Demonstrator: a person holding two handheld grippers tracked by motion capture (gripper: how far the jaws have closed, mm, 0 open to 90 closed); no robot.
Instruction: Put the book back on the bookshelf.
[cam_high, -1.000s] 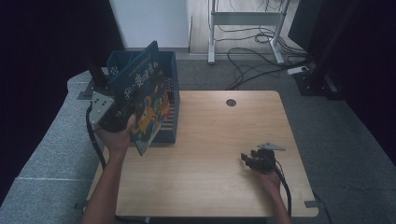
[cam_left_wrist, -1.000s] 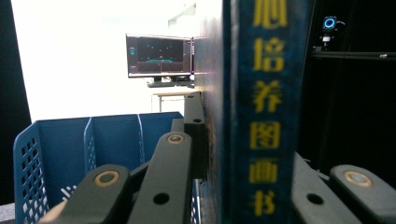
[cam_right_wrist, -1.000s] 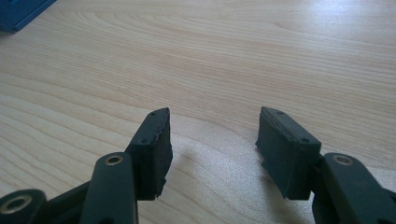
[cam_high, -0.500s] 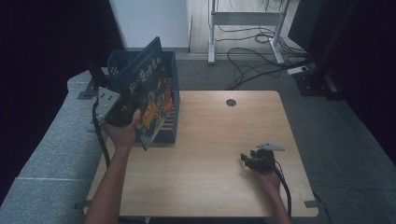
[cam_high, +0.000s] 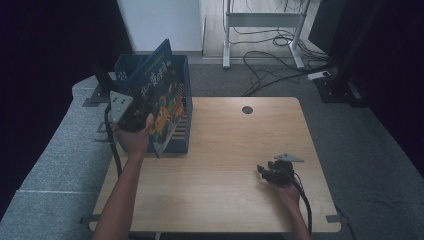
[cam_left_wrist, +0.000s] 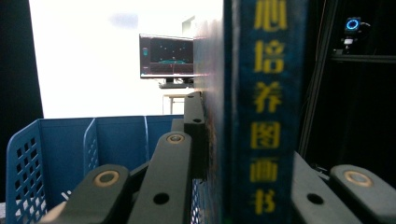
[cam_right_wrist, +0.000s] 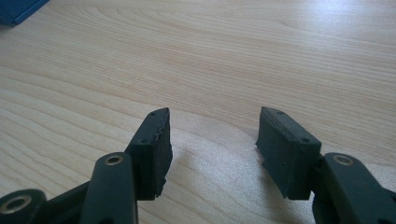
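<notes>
My left gripper (cam_high: 131, 116) pinches a big blue picture book (cam_high: 161, 102) by its edge, holding it tilted over the blue crate (cam_high: 176, 142) just in front of me. Past the crate's blue wall (cam_left_wrist: 70, 144) I see a bright white wall and a screen (cam_left_wrist: 166, 56). My right gripper (cam_right_wrist: 212, 140) sits low on the pale wood table (cam_high: 225, 150), jaws spread apart with nothing between them. Grey carpet (cam_high: 60, 155) lies around the table.
</notes>
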